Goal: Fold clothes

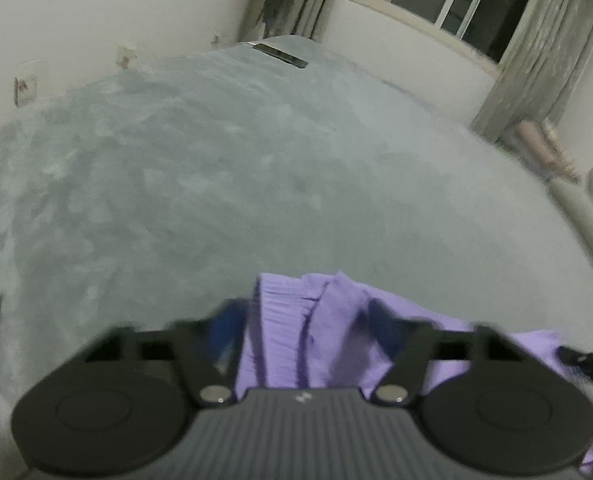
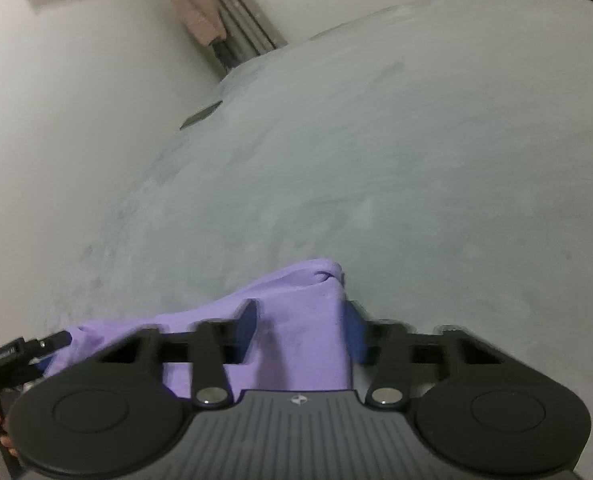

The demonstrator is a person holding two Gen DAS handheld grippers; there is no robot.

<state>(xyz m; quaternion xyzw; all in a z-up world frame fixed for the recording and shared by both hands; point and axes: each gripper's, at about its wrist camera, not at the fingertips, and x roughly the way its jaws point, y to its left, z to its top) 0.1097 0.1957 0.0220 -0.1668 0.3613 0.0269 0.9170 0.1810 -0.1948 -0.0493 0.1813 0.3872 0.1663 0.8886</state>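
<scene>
A purple garment (image 1: 296,320) hangs between my two grippers above a grey bed. In the left wrist view my left gripper (image 1: 308,320) is shut on a ribbed edge of the purple garment, which bunches between the fingers (image 1: 232,320). In the right wrist view my right gripper (image 2: 300,320) is shut on another corner of the purple garment (image 2: 296,292), and the cloth stretches left toward the other gripper (image 2: 20,354). The rest of the garment is hidden below the gripper bodies.
The grey plush bed cover (image 1: 216,168) fills both views. A dark flat phone-like object (image 1: 282,55) lies at the bed's far end. White walls, a window with curtains (image 1: 536,40) and hanging clothes (image 2: 196,8) stand behind. Rolled items (image 1: 536,148) lie right of the bed.
</scene>
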